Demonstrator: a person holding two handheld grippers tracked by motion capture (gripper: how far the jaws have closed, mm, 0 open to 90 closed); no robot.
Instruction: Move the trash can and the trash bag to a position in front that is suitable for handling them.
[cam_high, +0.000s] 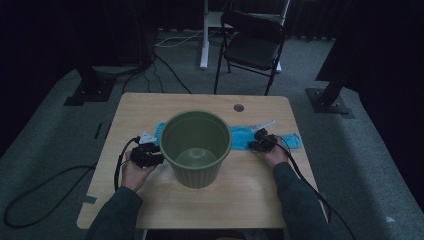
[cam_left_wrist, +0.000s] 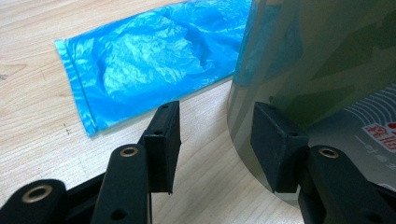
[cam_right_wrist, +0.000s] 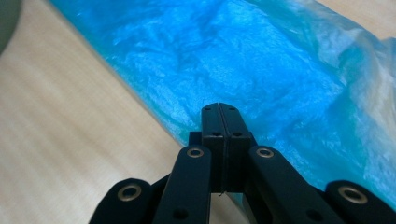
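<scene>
Two grippers sit on your table, one on each side of the green bucket. Your left gripper stands wide open, one jaw inside the bucket's wall and one outside, neither pressing it. Your right gripper has its jaws closed flat together at the near edge of the blue plastic bag, which lies behind the bucket; whether any film is pinched, you cannot tell.
</scene>
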